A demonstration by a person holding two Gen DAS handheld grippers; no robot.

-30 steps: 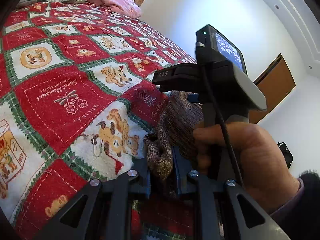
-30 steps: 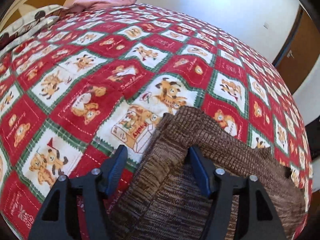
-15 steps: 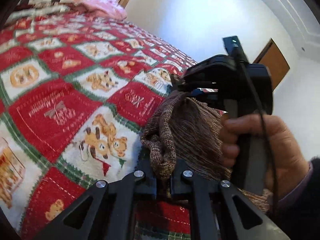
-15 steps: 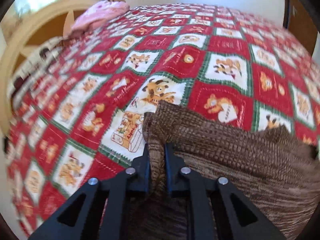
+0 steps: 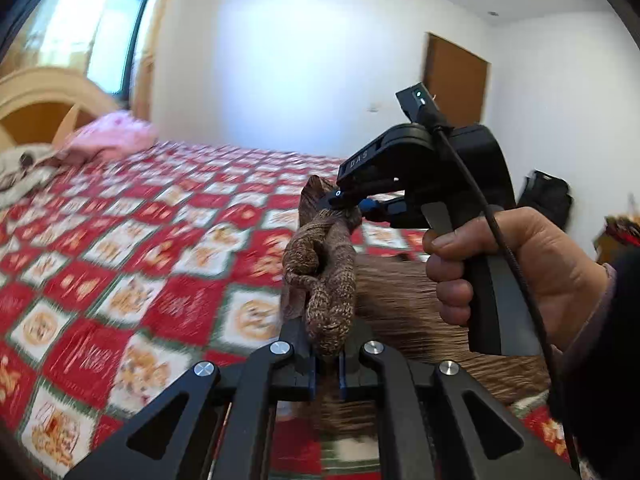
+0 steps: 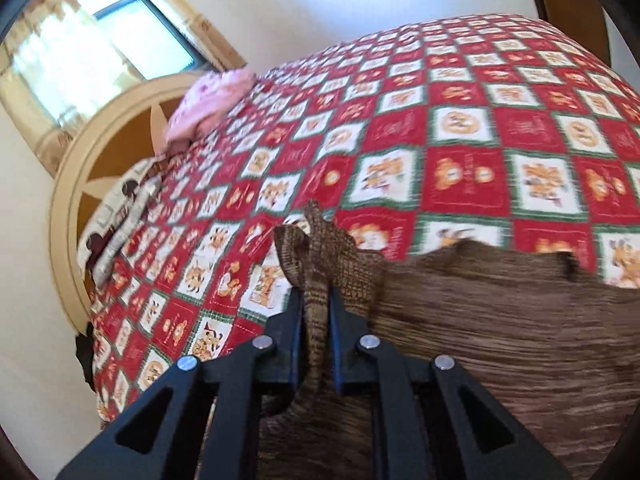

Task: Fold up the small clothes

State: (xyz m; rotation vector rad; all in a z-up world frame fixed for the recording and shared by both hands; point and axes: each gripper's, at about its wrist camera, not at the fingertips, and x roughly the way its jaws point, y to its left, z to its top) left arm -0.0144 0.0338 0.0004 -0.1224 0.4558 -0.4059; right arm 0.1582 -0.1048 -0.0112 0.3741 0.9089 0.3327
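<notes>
Sweater (image 6: 500, 320) pinched in both hand-held grippers

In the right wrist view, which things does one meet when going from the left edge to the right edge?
Window → wooden headboard → pink pillow → bunched edge of the brown knit garment, pinched in the right gripper jaws → red patchwork bedspread.

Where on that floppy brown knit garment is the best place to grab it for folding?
By its edge, near two corners. The brown knit garment is limp, so a bunched hem gives the pads something to pinch. Each claw, left and right, comes in from the near side, shut on a gathered bit of edge; the rest hangs toward the quilt.
</notes>
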